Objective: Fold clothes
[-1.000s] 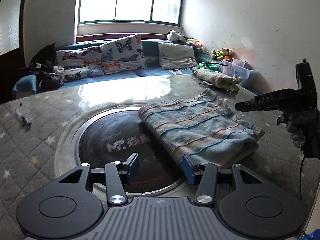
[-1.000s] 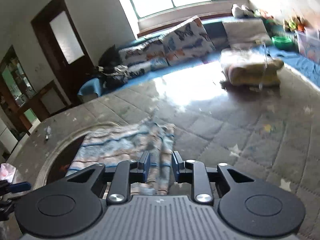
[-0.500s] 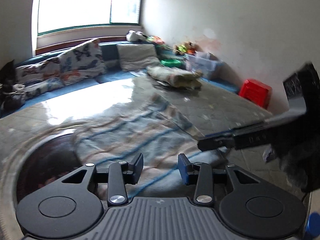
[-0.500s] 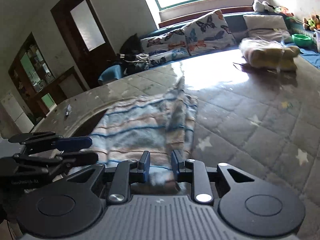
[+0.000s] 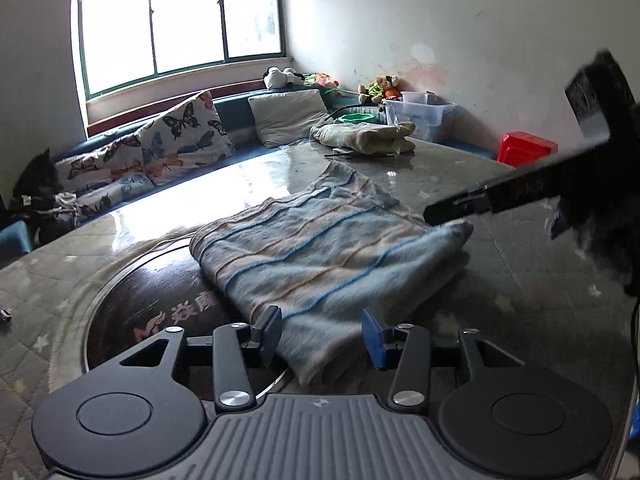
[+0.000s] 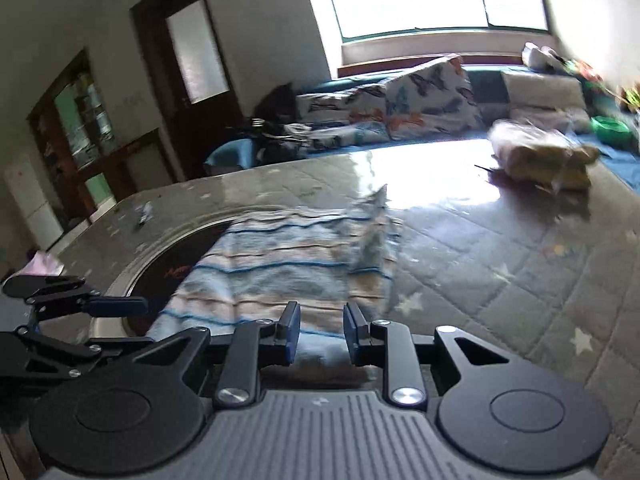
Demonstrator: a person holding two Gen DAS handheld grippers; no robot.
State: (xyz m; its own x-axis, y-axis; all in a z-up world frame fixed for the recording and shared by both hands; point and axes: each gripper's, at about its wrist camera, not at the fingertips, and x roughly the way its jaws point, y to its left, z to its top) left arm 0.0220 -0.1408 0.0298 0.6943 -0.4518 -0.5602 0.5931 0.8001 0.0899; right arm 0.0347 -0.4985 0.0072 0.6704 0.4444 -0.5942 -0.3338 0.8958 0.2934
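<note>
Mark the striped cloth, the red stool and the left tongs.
striped cloth (image 5: pixel 320 252), left wrist view, middle of folded top.
red stool (image 5: pixel 526 146), left wrist view, top surface.
left tongs (image 5: pixel 320 336), left wrist view, midway between tips.

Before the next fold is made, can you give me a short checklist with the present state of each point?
1. Left gripper open: ok.
2. Right gripper open: ok, fingers apart, nothing between.
3. Striped towel lying on the table: ok.
4. Towel edges lined up: not ok, one far corner sticks out.
5. Near edge between the left fingers: ok.
6. Other folded cloth apart from the towel: ok.
</note>
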